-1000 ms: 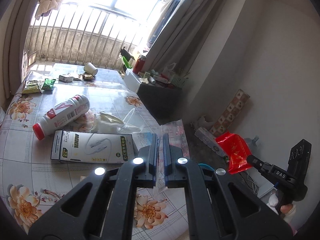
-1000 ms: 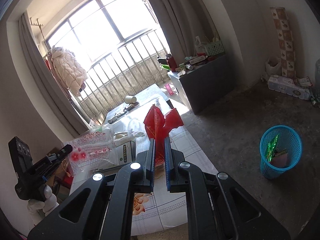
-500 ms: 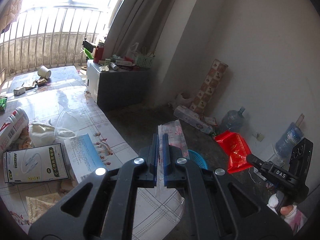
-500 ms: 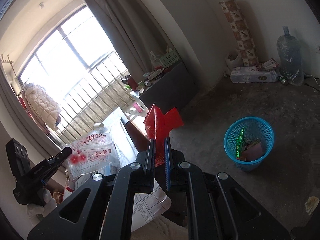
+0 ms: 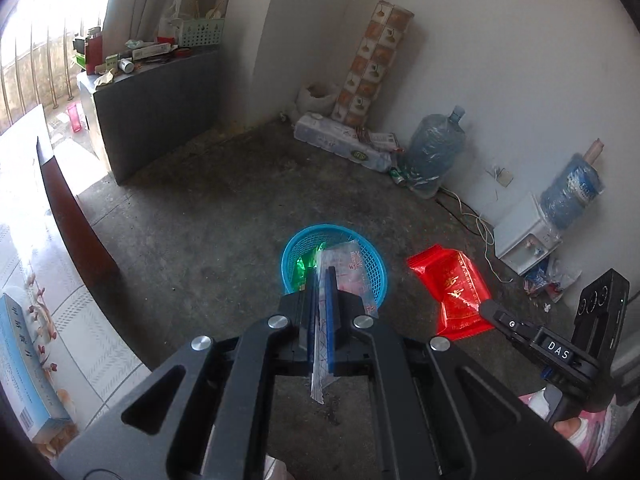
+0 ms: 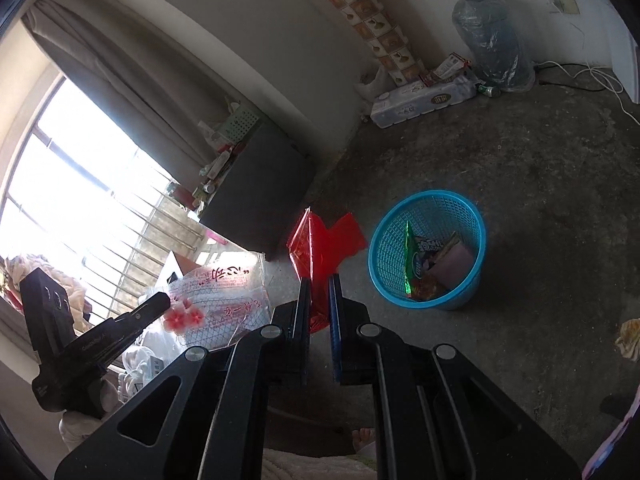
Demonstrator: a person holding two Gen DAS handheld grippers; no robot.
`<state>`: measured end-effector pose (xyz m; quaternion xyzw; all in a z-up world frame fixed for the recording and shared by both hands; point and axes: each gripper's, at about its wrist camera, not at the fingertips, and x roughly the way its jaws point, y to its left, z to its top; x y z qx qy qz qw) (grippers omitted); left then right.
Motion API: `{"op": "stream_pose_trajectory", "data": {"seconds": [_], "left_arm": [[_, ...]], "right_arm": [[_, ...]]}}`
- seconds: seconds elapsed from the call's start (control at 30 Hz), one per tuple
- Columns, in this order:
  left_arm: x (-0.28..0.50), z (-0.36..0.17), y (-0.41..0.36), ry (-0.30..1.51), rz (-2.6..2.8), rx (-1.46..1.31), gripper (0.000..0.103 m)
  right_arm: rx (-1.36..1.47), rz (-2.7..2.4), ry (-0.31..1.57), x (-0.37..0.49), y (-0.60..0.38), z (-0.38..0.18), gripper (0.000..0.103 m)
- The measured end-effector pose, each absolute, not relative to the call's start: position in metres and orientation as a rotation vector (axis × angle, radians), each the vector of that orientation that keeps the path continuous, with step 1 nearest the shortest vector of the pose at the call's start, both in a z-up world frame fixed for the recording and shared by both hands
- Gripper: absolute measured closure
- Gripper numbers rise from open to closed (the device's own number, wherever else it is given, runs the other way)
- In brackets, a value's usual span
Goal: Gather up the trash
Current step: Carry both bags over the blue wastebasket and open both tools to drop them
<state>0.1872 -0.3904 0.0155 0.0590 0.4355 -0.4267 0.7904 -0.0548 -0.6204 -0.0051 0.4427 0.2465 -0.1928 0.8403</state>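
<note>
Two grippers, each loaded with a piece of trash, point down toward one blue basket (image 5: pixel 334 258) on the bare concrete floor (image 5: pixel 208 216). That floor takes up most of the room, with a grey cabinet (image 5: pixel 156 108) against the far wall and, at the near left, the edge of the flower-patterned tabletop (image 5: pixel 76 344) with a light blue box (image 5: pixel 24 368) on it.

From the left gripper (image 5: pixel 320 312) the basket lies straight ahead and just below, so that arm looks the nearer of the two. Its jaws are clamped fully together on a clear plastic bag with red print (image 5: pixel 348 276), whose long side runs forward along the fingers and hangs over the basket's near rim.

From the right gripper (image 6: pixel 319 304) the basket sits ahead and off to the right, a little apart. Its jaws stand almost closed, pinching a red foil wrapper (image 6: pixel 320 248) that sticks up and forward.

Inside the basket lie a green wrapper (image 6: pixel 410 256) and other packets. I'd judge the left bag needs only a release; the right needs a short swing rightward first.
</note>
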Motion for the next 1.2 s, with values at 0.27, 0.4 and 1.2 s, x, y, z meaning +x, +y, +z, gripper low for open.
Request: {"op": "stream_pose_trajectory", "data": {"seconds": [0.27, 0.4, 1.2], "left_arm": [[0.207, -0.070, -0.500, 1.121, -0.949, 0.275, 0.101], [0.216, -0.110, -0.546, 1.180, -0.929, 0.347, 0.100], [0.249, -0.053, -0.513, 1.026, -0.919, 0.184, 0.043]], "right_arm": [[1.077, -0.479, 0.599, -0.027, -0.682, -0.078, 0.094], [1.161, -0.511, 0.627, -0.012, -0.708, -0.115, 0.094], [1.103, -0.668, 0.656, -0.023, -0.727, -0.144, 0.062]]}}
